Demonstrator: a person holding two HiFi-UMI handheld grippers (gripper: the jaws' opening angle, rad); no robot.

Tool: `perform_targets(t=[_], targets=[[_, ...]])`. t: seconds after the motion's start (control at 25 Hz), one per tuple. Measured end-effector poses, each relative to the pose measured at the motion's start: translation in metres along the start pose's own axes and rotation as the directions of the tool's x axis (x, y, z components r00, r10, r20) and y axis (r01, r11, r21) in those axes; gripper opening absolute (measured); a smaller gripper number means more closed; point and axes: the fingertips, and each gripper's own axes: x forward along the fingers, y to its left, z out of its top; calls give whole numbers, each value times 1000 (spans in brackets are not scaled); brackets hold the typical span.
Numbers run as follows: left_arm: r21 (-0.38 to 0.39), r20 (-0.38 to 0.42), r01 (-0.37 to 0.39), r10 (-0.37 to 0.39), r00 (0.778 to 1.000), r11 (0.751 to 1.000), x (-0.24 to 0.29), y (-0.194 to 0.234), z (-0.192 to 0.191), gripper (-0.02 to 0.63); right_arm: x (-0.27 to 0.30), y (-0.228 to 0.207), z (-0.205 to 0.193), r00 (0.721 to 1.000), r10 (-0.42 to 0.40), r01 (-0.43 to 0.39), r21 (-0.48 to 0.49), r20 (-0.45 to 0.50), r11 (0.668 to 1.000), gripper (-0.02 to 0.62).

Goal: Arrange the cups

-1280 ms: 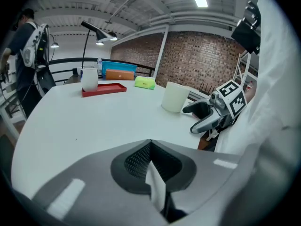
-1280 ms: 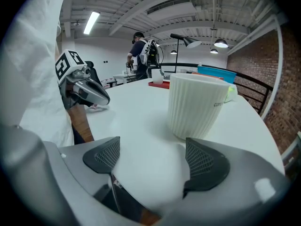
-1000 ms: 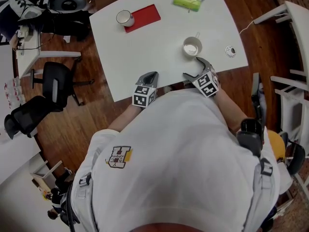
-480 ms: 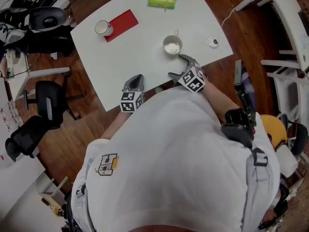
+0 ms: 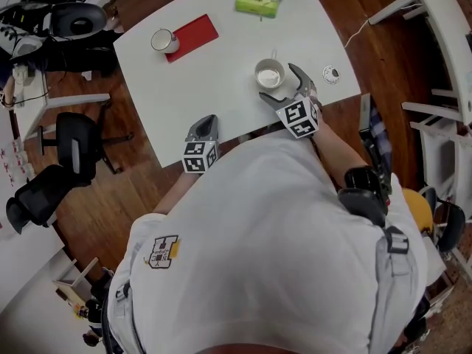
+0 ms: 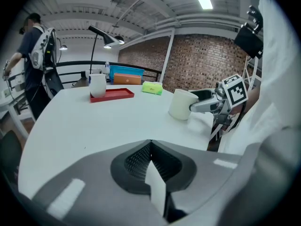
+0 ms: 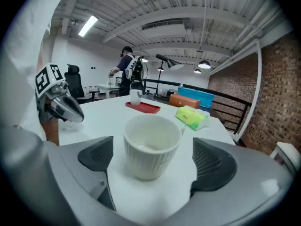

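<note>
Spreading across the middle of the head view, a white rectangular table (image 5: 221, 72) stands on a brown wooden floor (image 5: 118, 190), with black office chairs (image 5: 74, 135) to its left and a red brick wall (image 7: 277, 93) along one side of the room. A ribbed white ceramic cup (image 7: 151, 145) stands upright near the table's near right edge. The right gripper (image 5: 279, 84) has just been opening its jaws; they stand wide on either side of this cup, pads clear of it. The left gripper (image 6: 150, 149) hovers at the near edge, jaws closed on nothing. At the far left, a white mug (image 5: 162, 40) sits on a flat red tray (image 5: 195, 37). A green packet (image 5: 257, 4) lies beyond the ribbed cup.
</note>
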Motion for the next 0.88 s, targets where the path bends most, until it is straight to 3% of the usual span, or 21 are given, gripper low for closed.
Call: perform_targets(t=[0.12,0.28,0.36,0.56,0.72,0.88], targets=[[-8,-4,-31,31,999,999,2,1,4,0,18,-8,21,999,-44,43,32,6,999,566],[-6,-10,-64,64,998,998,2,-3,14,0,44,-6,20,991,-103,105,16,-82,994,588],[-11,-14,-72,72,997,997,2,-6,17,0,48,-4,20,990,-109,107,-24,-93,994,506],[-25,-22,-92,92,996,995,3,-13,18,0,50,5,25,996,49,-59,-148,-70,987,500],[-48,-20,-115,114,993,992,4,-17,16,0,50,13,28,975,213,-220,-260,-56,940,499],[-86,7,-137,138,990,987,0,-16,14,0,52,17,32,955,288,-296,-317,-73,901,499]])
